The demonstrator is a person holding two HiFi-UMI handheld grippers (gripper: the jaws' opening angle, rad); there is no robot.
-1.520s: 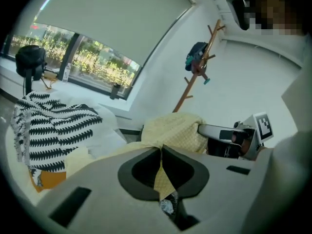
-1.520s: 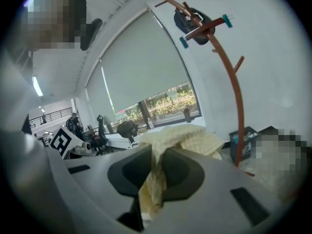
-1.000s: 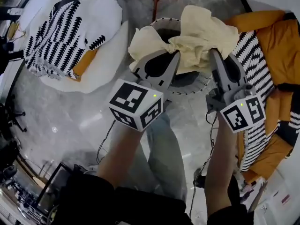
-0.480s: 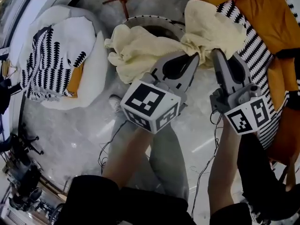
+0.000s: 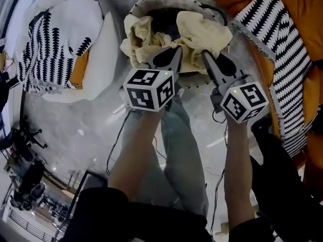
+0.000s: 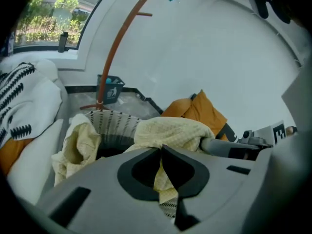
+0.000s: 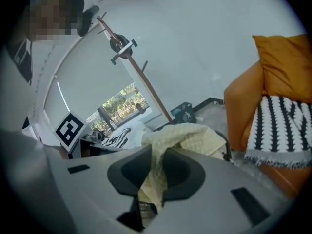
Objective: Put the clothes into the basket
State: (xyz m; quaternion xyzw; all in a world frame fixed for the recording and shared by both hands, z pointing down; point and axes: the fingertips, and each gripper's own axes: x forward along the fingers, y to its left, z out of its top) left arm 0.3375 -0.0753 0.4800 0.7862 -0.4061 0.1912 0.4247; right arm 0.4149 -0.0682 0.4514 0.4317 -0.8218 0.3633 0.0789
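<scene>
A pale yellow cloth (image 5: 194,32) lies draped over and into the round woven basket (image 5: 151,1) at the top middle of the head view. My left gripper (image 5: 177,49) is shut on the cloth's near left part, and the fabric (image 6: 168,130) runs between its jaws. My right gripper (image 5: 206,54) is shut on the near right part, with cloth (image 7: 187,138) pinched between its jaws. A fold of the cloth (image 5: 136,39) hangs over the basket's left rim. The basket (image 6: 114,123) shows behind the cloth in the left gripper view.
A white beanbag (image 5: 101,39) with a black-and-white patterned throw (image 5: 50,49) lies left of the basket. An orange sofa (image 5: 298,9) with a striped blanket (image 5: 277,49) stands to the right. A wooden coat stand (image 6: 114,48) rises behind the basket. The person's legs (image 5: 171,150) are below.
Both grippers have come down with the cloth, from above the basket to its rim. The cloth now sags into the basket. The head view has shifted.
</scene>
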